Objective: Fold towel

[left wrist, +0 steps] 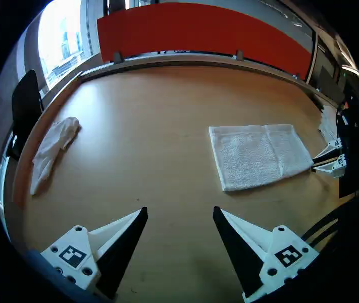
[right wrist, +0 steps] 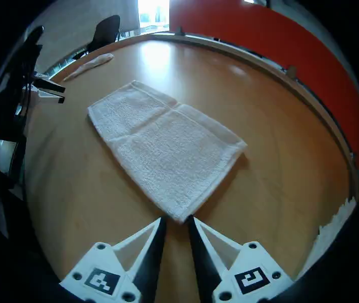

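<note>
The right gripper (right wrist: pixel 175 221) has its fingers nearly together around the near corner of the towel (right wrist: pixel 164 146); whether they pinch it is unclear. A shallow bite could slip mid-fold. The left gripper (left wrist: pixel 179 210) hangs open, the towel ahead-right.

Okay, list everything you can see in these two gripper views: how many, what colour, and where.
folded towel: one, white, flat mid-table
crumpled cloth: one, white, near the table edge by the chair
third cloth: one, white, partly seen at another table edge
table: one, light wood
partition panel: one, red, along the table's far edge
chair: one, black, beside the table
left gripper: one, white with black fingers, open wide over bare table
right gripper: one, same colours, narrowly open, tips at the folded towel's corner
</note>
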The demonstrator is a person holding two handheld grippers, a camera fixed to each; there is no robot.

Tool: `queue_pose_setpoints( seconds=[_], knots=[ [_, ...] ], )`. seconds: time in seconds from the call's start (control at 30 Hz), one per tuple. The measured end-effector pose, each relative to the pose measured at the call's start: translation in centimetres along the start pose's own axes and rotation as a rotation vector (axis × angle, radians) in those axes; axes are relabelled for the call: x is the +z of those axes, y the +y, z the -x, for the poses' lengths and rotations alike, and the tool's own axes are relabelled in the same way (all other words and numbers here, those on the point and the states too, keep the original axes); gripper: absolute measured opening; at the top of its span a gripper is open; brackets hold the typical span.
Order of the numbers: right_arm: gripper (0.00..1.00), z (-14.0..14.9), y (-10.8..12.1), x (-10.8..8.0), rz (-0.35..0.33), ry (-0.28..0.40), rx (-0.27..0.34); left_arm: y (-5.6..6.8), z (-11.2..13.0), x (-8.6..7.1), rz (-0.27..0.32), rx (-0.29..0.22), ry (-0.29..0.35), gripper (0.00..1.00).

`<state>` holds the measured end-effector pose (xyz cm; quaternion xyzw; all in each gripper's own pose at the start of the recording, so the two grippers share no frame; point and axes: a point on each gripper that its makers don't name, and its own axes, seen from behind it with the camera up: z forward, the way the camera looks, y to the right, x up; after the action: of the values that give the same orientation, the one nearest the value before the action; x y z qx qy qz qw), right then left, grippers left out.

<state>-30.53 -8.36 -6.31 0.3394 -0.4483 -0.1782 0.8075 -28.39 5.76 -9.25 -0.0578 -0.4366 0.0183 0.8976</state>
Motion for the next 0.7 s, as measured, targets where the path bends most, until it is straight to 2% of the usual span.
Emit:
queue_pose_setpoints(
  seconds=[0.27, 0.47, 0.7],
  knots=[
    [0.04, -0.3, 0.1, 0.0, 0.007, 0.013, 0.008, -0.1, 0.1, 0.0, -0.002, 0.004, -0.001, 0.96],
    [0.04, -0.9, 0.1, -0.4, 0.007, 0.027, 0.022, -0.2, 0.0, 0.0, -0.004, 0.010, -0.002, 0.96],
    [0.04, -3.1, 0.4, -1.8, 0.034, 0.073, 0.006, -0.5, -0.2, 0.0, -0.007, 0.011, 0.002, 0.96]
  ],
)
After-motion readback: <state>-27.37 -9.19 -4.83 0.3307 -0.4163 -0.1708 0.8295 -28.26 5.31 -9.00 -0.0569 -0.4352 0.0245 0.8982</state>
